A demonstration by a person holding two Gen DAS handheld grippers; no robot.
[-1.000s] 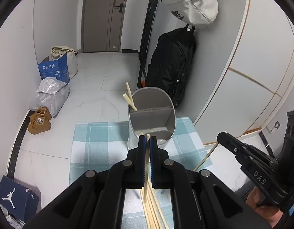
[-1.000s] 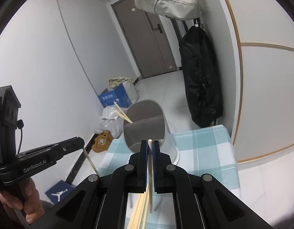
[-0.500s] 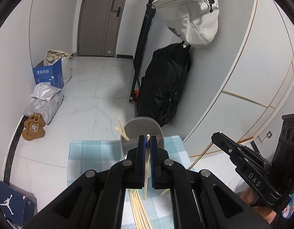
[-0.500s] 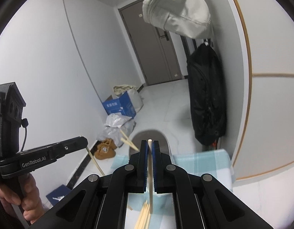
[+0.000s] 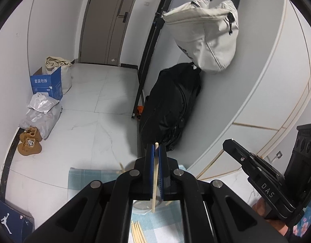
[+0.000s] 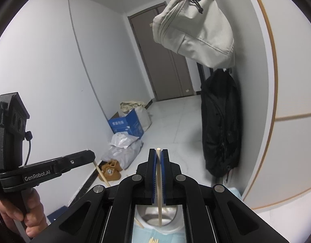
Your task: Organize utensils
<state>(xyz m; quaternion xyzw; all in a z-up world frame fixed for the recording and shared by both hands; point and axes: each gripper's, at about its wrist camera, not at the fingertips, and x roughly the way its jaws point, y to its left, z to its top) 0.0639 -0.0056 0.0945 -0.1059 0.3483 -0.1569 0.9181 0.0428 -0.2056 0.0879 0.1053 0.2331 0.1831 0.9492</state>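
Each hand-held gripper pinches one chopstick upright: left (image 5: 155, 151) holds its chopstick (image 5: 154, 179), right (image 6: 158, 155) its own (image 6: 159, 190), above the holder (image 6: 155, 215). Spare sticks (image 5: 137, 232) lie on the cloth (image 5: 82, 179).

Chopsticks (image 5: 154, 174): pale wood, matt, smooth. Holder (image 6: 155, 216): brushed metal, dull sheen. Table cloth (image 5: 84, 177): woven check fabric. Gripper bodies (image 6: 158, 158): matt black plastic w/ blue ribbed pads (image 6: 154, 170). Floor (image 5: 98, 121), 11 o'clock: glossy marble-look tile. Bag (image 5: 206, 38): off-white canvas.
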